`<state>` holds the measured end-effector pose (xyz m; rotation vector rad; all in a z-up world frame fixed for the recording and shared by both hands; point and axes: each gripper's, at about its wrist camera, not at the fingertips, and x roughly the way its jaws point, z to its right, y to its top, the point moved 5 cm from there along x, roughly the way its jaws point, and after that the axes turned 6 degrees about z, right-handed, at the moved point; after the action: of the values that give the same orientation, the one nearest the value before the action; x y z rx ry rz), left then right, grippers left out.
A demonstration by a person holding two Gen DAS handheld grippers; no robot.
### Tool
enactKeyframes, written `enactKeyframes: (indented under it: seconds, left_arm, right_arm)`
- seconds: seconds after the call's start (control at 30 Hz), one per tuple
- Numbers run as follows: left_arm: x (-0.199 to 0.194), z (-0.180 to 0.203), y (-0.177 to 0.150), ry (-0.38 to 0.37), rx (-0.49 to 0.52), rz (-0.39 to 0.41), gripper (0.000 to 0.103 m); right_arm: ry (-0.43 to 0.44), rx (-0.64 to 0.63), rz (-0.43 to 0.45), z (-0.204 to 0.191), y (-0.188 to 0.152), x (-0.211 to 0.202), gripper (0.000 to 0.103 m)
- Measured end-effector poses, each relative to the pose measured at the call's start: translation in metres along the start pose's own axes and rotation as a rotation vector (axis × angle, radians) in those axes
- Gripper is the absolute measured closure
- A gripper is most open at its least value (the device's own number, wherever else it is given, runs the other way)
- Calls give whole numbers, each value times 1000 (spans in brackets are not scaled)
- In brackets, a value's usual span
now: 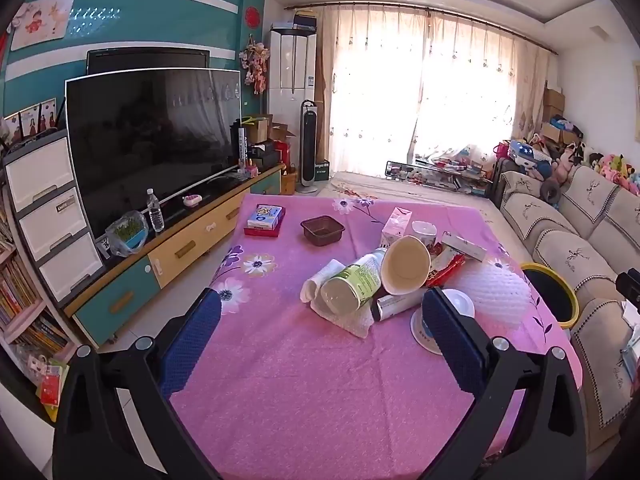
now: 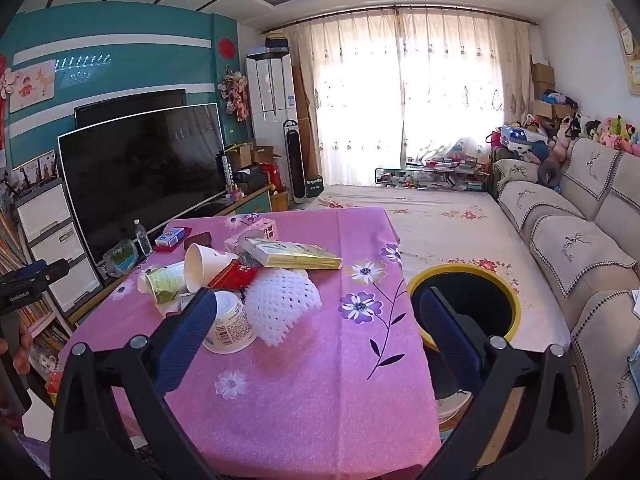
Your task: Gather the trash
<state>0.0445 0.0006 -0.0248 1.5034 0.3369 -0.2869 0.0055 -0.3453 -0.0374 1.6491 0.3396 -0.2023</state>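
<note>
A heap of trash lies on the pink flowered tablecloth (image 1: 304, 380): a paper cup (image 1: 405, 266) on its side, a green-labelled can (image 1: 352, 284), a white napkin (image 1: 344, 320), a red wrapper (image 1: 444, 270), white foam netting (image 1: 496, 292) and a white yogurt tub (image 2: 230, 326). A yellow-rimmed black bin (image 2: 464, 300) stands by the table's right edge. My left gripper (image 1: 320, 324) is open and empty, just short of the heap. My right gripper (image 2: 316, 328) is open and empty, its fingers either side of the netting (image 2: 282, 304) and the bin.
A brown plastic tray (image 1: 322, 230) and a small card box (image 1: 265, 218) sit at the table's far side. A TV cabinet with a large screen (image 1: 152, 136) runs along the left. A sofa (image 1: 580, 248) lines the right. A flat yellow box (image 2: 292, 256) tops the heap.
</note>
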Motion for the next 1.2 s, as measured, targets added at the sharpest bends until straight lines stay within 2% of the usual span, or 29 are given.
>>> enactKeyframes:
  seconds: [0.13,0.23,1.2]
  left_arm:
    - [5,-3,-1,23,25,-18,4]
    - [1,7,-3,-6,28,-6,4]
    - [9,6,-7,-7,11,-33,4]
  right_arm:
    - [-9,-2,-4,1,0,1,6]
    - [-18,12,-9,4,-3,6,6]
    - [-47,13,-20,9,-7,12,6]
